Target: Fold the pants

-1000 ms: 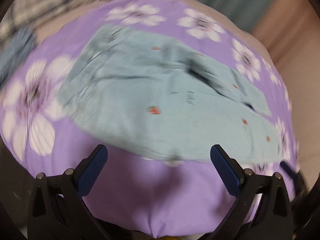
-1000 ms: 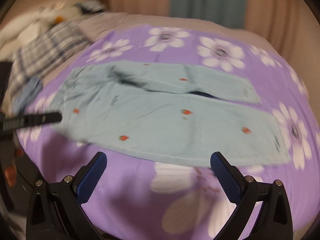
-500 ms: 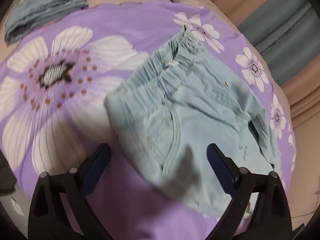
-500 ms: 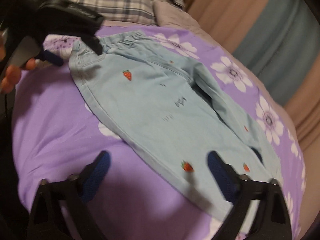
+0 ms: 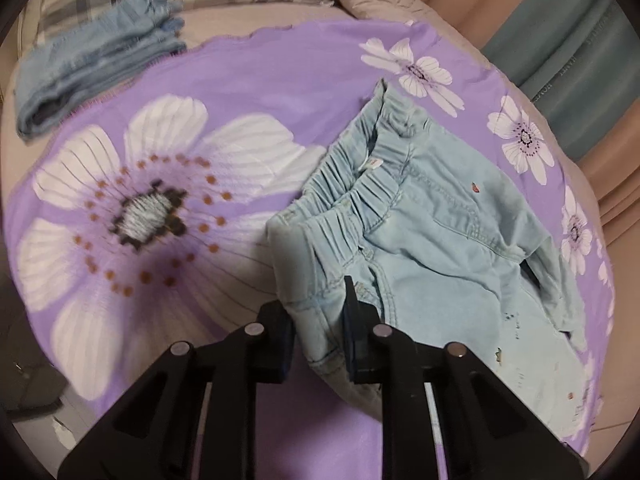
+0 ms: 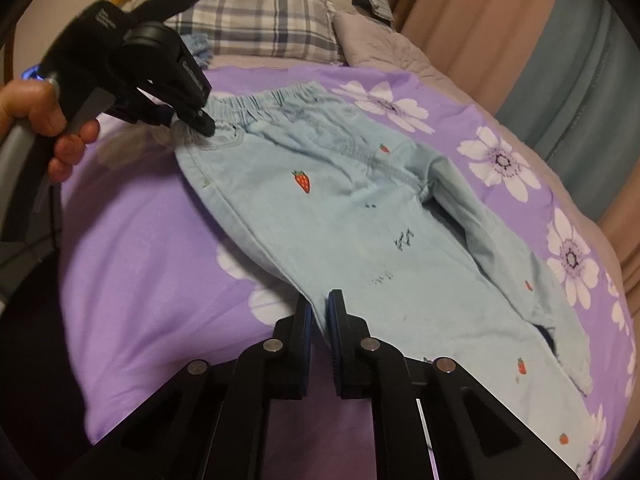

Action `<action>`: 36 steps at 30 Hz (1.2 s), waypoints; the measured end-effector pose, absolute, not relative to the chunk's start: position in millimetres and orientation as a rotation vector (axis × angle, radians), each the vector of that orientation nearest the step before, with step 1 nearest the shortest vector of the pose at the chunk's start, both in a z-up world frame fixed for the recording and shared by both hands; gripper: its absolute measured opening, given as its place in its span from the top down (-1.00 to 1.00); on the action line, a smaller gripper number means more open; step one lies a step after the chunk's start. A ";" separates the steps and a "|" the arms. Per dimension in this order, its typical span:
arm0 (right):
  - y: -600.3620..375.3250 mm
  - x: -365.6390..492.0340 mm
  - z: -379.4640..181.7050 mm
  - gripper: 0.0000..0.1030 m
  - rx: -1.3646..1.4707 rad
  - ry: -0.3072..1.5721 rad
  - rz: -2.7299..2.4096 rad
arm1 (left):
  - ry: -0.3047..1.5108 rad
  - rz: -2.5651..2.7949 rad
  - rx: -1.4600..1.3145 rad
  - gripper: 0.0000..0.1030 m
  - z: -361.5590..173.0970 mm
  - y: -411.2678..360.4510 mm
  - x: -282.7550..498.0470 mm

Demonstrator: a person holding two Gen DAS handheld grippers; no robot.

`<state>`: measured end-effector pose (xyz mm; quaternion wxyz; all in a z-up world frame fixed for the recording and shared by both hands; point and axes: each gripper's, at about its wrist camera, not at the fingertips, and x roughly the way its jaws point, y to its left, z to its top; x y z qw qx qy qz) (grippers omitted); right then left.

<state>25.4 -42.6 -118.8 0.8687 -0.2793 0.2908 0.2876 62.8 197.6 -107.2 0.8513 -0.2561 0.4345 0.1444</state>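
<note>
The light-blue strawberry-print pants (image 6: pixel 360 216) are spread flat on the purple flowered bedspread (image 6: pixel 140 240), waistband far left, legs running to the near right. The left gripper (image 5: pixel 316 320) is being closed on the near corner of the elastic waistband (image 5: pixel 352 196), with denim between its jaws. The right gripper (image 6: pixel 319 320) is being closed on the near side seam of the closer leg. Both pinches are best taken through all layers, so that the near leg can be lifted evenly and laid over the far one. No containers are seen.
</note>
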 end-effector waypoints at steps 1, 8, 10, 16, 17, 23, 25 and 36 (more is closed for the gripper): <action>-41.7 21.3 -116.4 0.82 -0.576 0.607 0.622 | 0.920 0.313 -0.509 0.59 -106.4 196.1 61.7; -47.3 38.9 -124.4 0.59 -0.413 0.775 0.674 | 0.957 0.357 -0.356 0.22 -101.8 185.7 50.3; -62.8 41.8 -109.9 0.43 -0.301 0.783 0.704 | 0.936 0.339 -0.319 0.04 -93.9 178.9 43.7; -98.8 64.5 -103.0 0.36 -0.166 0.814 0.575 | 0.894 0.257 -0.247 0.01 -77.6 151.0 44.9; -103.5 68.0 -105.6 0.36 -0.158 0.827 0.546 | 0.894 0.246 -0.236 0.01 -77.1 146.2 45.5; -129.0 74.6 -131.7 0.36 -0.141 0.932 0.418 | 0.905 0.159 -0.151 0.01 -87.2 114.7 58.3; -139.0 71.0 -138.2 0.36 -0.117 0.947 0.423 | 0.953 0.141 -0.063 0.01 -103.5 100.3 63.7; -168.8 72.7 -111.9 0.06 -0.162 0.978 0.536 | 1.060 -0.013 -0.091 -0.15 -109.9 114.1 73.4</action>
